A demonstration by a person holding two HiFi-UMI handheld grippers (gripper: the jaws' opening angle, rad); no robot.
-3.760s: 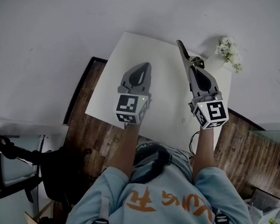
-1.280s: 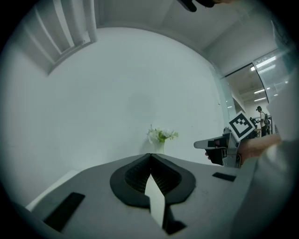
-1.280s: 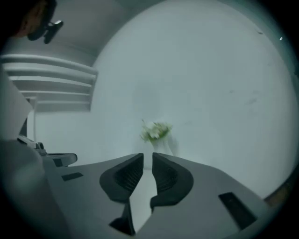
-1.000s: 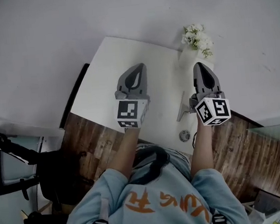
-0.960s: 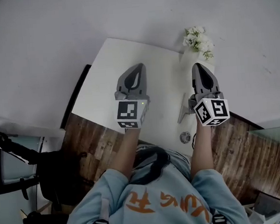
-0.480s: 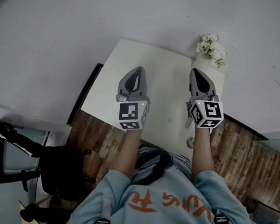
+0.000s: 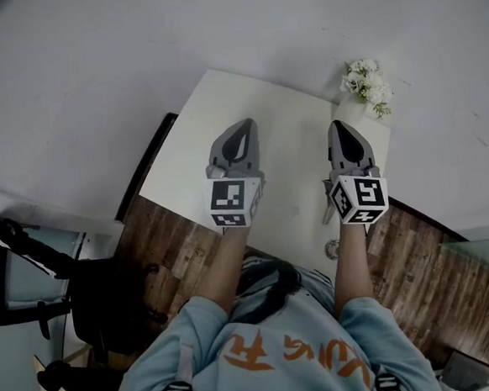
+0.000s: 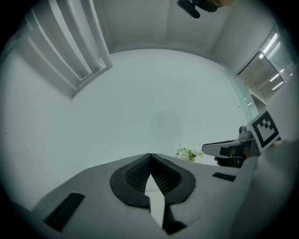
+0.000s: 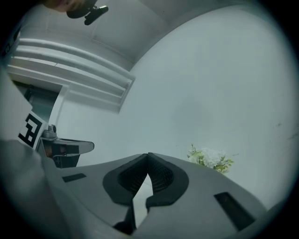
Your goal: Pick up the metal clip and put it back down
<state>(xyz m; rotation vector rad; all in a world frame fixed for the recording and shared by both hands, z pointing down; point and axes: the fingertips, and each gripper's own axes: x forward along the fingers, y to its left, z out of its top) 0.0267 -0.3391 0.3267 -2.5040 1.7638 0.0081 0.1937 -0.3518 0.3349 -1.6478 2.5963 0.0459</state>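
Note:
The metal clip [image 7: 326,207] lies on the white table [image 7: 281,120], a thin grey strip that the right gripper's marker cube mostly hides. My right gripper [image 7: 341,126] hovers above it, shut with nothing between the fingertips. It points toward the wall and its own view [image 9: 148,154] shows closed jaws against the wall. My left gripper [image 7: 244,125] is level with it over the middle of the table, also shut and empty [image 8: 150,155]. Each gripper shows in the other's view: the right gripper [image 8: 232,149] and the left gripper [image 9: 66,148].
A small bunch of white flowers [image 7: 365,79] stands at the table's far right corner, also seen as flowers [image 8: 188,153] and flowers [image 9: 210,158]. A small round metal thing [image 7: 332,248] rests near the table's near edge. Wooden floor and a black chair [image 7: 93,308] lie to the left.
Several seconds ago the right gripper held the clip up; it has since been let go and lies on the table. Over the last second both grippers stayed shut, the right one shifting over the clip.

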